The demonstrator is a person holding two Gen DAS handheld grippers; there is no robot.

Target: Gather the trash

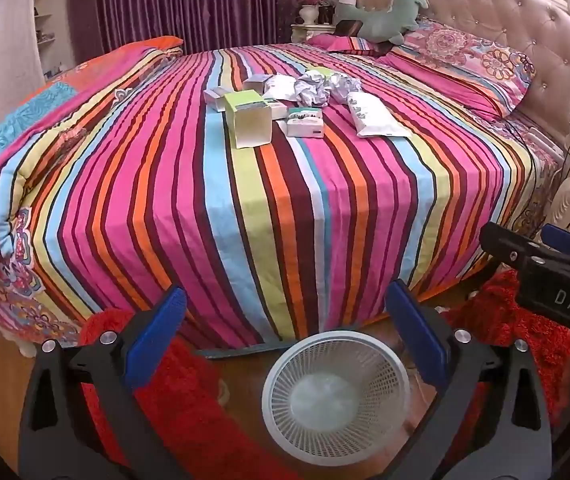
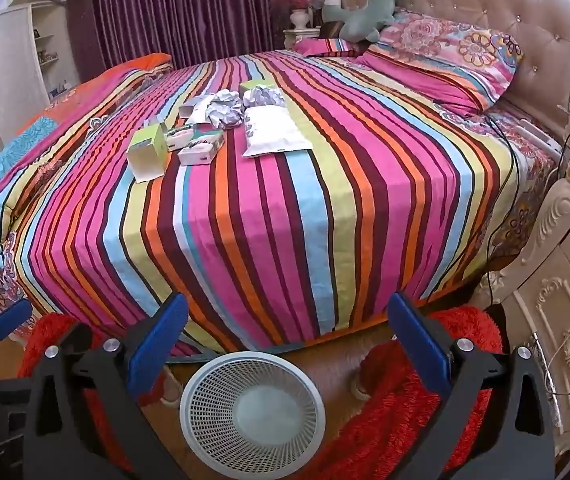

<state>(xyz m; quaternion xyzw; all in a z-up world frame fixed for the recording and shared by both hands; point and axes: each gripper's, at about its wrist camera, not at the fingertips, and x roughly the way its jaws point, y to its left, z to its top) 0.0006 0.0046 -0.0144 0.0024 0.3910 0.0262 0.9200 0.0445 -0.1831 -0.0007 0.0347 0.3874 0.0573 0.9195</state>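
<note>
Trash cluster point(image 1: 285, 100) sits mid-bed on the striped bedspread point(image 1: 245, 208), far side of the white mesh basket point(image 1: 335, 396) that stands on the floor at the bed's near edge. Both hand-held grippers hang over the basket, tilted down, nothing between the pads: left hand-held gripper point(image 1: 285, 340) jaws wide apart, right hand-held gripper point(image 2: 287, 344) same. Relative to the basket, the trash lies straight ahead and up onto the bed, well apart from either gripper, so the next move is a long forward reach. Nearest item is the upright green-and-white box point(image 1: 250, 120); small white cartons point(image 1: 304, 122) just beside it, crumpled silver wrappers point(image 1: 317, 86) behind, and a flat white pouch point(image 1: 377, 118) to the right, its long axis running roughly away from the basket. In the right wrist view the pouch point(image 2: 273, 132) sits nearer centre and the box point(image 2: 149, 152) off left, so my guess: right takes the pouch, left the box. Surface is soft bedding, so expect pressing down to sink. Room: tufted headboard point(image 1: 485, 12) at right, purple curtain point(image 1: 189, 4) beyond the bed, red shag rug point(image 2: 413, 400) around the basket.
</note>
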